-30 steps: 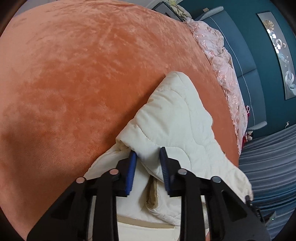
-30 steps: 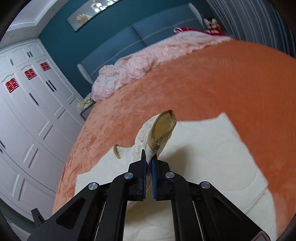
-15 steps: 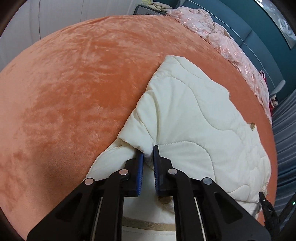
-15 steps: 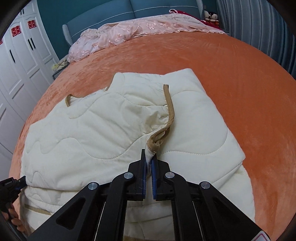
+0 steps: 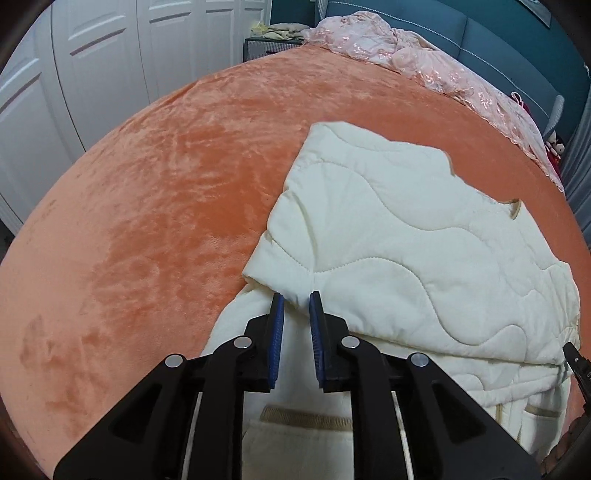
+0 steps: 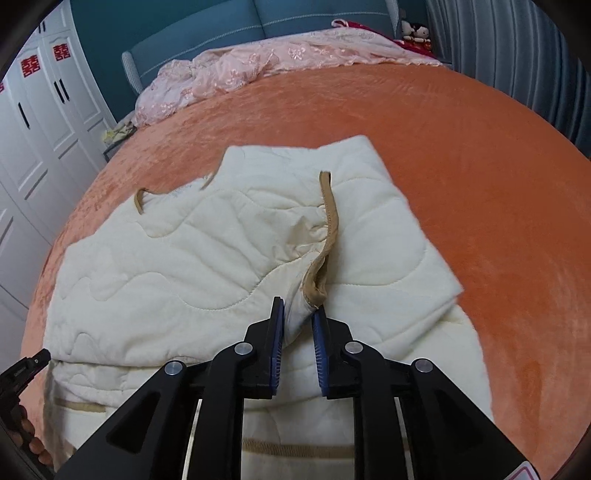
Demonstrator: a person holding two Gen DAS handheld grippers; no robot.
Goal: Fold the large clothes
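Your left tool (image 5: 296, 300) has its two blue pads spread a little, and a fold of the cream quilted jacket (image 5: 417, 254) sits between the tips. The pads do not press on the cloth, so the tool is released around the fold and does not pinch it. Your right tool (image 6: 298, 309) is the same: its pads are apart, and the jacket edge with the tan trim (image 6: 325, 236) lies loosely in the gap, touching the left pad.

Just beyond both tools, the upper part of the jacket is folded toward you over the lower part. In the right wrist view its folded edge runs across from left to right, close in front of the tool tips. The tan trim goes from the right tool up to the far side of the jacket, and a second piece of trim shows at the far left of the garment.

The jacket lies flat on the bed (image 5: 155, 206), which has an orange plush cover. At the far end of the bed there is a pink lace cloth (image 6: 258, 62) against the blue headboard (image 6: 207, 33). White wardrobe doors (image 5: 110, 55) stand at the left.
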